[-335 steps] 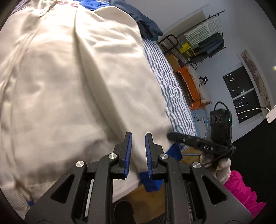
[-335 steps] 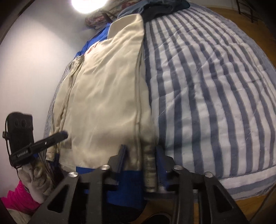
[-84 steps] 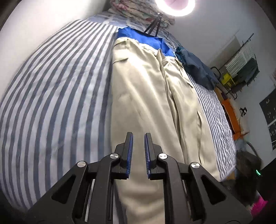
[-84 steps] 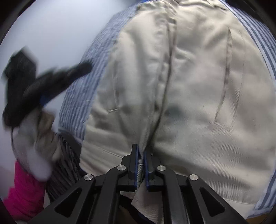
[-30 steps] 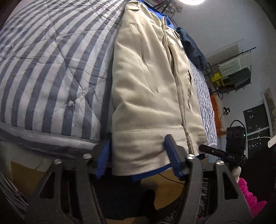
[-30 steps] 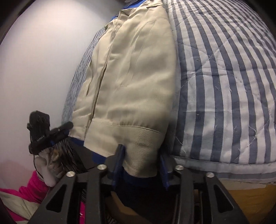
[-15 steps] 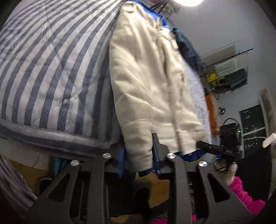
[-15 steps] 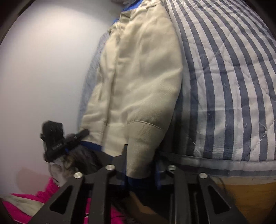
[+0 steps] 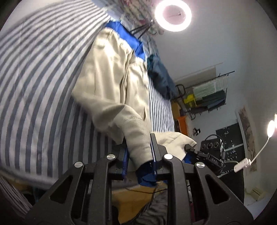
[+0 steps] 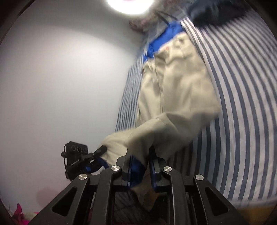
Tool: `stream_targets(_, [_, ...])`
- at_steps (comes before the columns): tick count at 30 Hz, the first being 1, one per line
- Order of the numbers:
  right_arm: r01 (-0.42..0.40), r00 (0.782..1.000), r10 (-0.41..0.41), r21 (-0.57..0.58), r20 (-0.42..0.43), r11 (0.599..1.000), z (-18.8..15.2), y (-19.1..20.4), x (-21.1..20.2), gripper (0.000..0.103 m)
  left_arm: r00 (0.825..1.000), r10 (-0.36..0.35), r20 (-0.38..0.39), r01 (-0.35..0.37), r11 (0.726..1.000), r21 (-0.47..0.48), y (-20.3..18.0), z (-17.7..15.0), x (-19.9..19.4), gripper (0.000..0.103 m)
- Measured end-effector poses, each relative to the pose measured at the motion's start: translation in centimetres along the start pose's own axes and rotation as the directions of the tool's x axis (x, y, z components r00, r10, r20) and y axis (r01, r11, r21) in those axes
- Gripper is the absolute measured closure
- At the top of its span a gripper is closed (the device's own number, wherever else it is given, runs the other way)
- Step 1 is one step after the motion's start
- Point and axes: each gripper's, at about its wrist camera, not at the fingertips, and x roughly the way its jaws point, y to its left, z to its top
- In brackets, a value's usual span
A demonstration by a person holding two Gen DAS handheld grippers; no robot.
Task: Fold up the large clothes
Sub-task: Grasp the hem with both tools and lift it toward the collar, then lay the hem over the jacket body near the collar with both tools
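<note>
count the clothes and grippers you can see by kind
beige jacket with blue lining: 1
dark navy garment at the far end of the striped bed: 1
black two-finger grippers, left gripper and right gripper, each pinching the hem: 2
total: 4

Count on inspection: one beige fabric jacket with blue lining (image 9: 110,83), one blue-and-white striped quilted bed (image 9: 34,83), one dark navy garment (image 9: 161,79) heaped at the bed's far edge. Two black two-finger grippers: left gripper (image 9: 139,147), right gripper (image 10: 139,157). One round ring lamp (image 9: 173,15). One wall-mounted wire rack (image 9: 207,93).
</note>
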Motion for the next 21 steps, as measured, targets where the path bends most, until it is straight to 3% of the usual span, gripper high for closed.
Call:
stream_targets(6, [0.062, 0.997, -0.063, 0.023, 0.053, 0.998, 6.0, -0.3, 1.7, 0.088, 0.999, 0.003, 0.050, -0.001, 0.999, -0.039, -0.5, 5.6, 2.4, 0.084])
stream_targets(11, [0.116, 0.992, -0.119, 0.065, 0.048, 0.991, 10.6, -2.3, 4.6, 0.088, 0.994, 0.082, 0.071, -0.078, 0.996, -0.050, 0.6, 9.2, 5.9, 0.083])
stream_targets(16, [0.182, 0.983, -0.184, 0.101, 0.018, 0.978, 12.8, -4.7, 7.0, 0.088, 0.990, 0.133, 0.055, -0.127, 0.987, -0.099, 2.7, 11.1, 8.9, 0.083])
stream_targets(21, [0.187, 0.982, -0.190, 0.190, -0.002, 0.964, 14.1, -8.0, 9.6, 0.084, 0.985, 0.166, 0.047, -0.159, 0.979, -0.128, 4.4, 11.9, 11.2, 0.083])
